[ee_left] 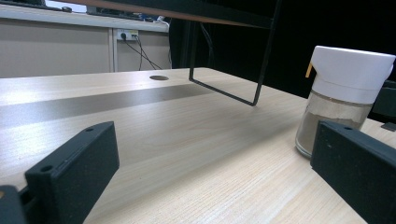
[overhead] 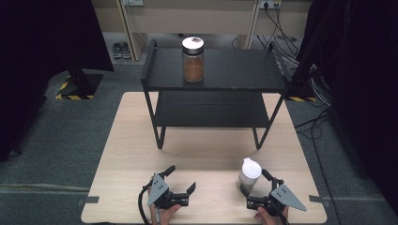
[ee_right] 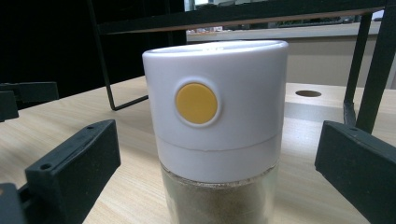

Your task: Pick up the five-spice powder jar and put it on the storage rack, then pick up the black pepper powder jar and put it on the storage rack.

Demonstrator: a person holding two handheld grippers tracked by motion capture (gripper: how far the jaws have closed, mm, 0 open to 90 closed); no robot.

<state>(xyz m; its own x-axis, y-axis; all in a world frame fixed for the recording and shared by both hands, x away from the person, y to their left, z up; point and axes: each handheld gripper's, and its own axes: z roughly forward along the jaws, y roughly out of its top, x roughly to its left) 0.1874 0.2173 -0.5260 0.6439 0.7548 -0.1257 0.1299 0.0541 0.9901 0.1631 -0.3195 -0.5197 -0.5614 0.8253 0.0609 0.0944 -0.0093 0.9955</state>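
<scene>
A glass jar with a white lid (overhead: pixel 249 173) and pale powder inside stands on the wooden table (overhead: pixel 131 140) near its front right. My right gripper (overhead: pixel 258 182) is open, its jaws to either side of the jar without touching it. In the right gripper view the jar's white lid (ee_right: pixel 215 107) with a yellow button stands close between the jaws. My left gripper (overhead: pixel 181 180) is open over bare wood at the front left, holding nothing. In the left gripper view the same jar (ee_left: pixel 341 95) stands off to the right. A second jar (overhead: pixel 193 59) with brown powder stands on the black shelf's top.
A black two-level metal shelf (overhead: pixel 244 70) stands at the table's far half, its legs (overhead: pixel 160 139) reaching the middle. Cables (overhead: pixel 305 51) and dark stands lie on the floor around the table. A round hole (ee_left: pixel 159 78) is cut in the tabletop.
</scene>
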